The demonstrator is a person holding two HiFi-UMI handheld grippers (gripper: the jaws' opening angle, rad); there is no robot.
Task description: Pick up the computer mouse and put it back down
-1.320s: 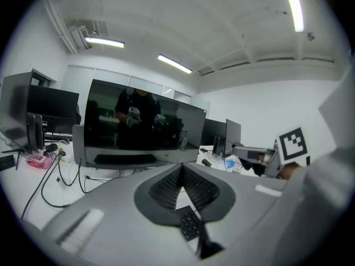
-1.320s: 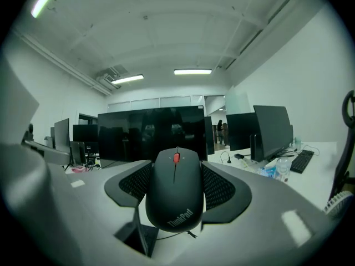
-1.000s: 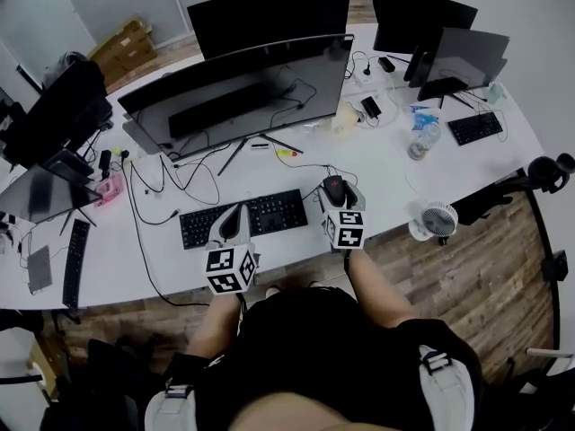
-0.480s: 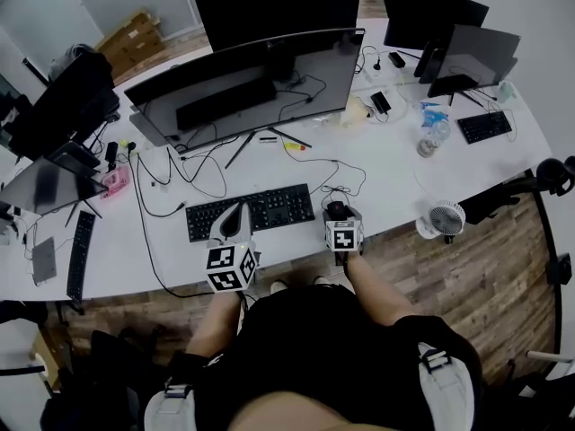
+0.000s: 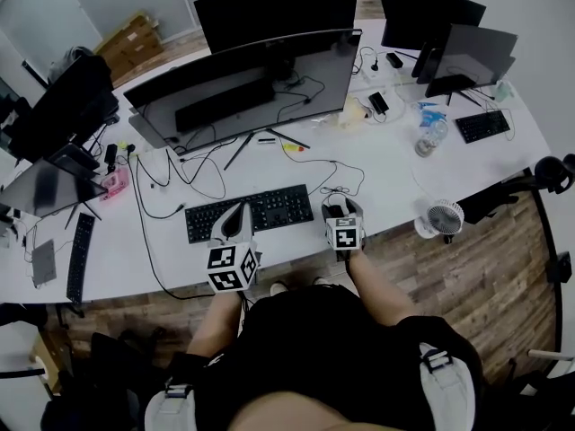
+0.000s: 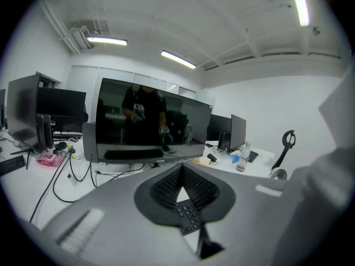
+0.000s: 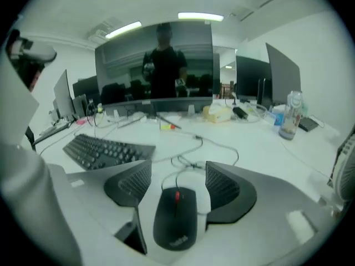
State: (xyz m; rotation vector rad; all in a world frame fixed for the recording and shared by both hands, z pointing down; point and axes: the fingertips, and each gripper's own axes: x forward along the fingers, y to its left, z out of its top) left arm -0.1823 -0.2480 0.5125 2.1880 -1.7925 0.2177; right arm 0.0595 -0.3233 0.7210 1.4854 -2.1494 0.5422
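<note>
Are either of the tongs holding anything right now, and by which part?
Nothing is held. The right tongs stand open around the mouse, which lies on the desk; the left tongs are shut on nothing.

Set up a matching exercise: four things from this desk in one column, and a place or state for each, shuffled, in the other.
1 computer mouse
2 left gripper
3 water bottle
4 fan

A upright, beyond the fan
B jaws shut
C between the open jaws of the right gripper
D at the near edge of the desk

Pairs: 1-C, 2-B, 3-A, 4-D
</note>
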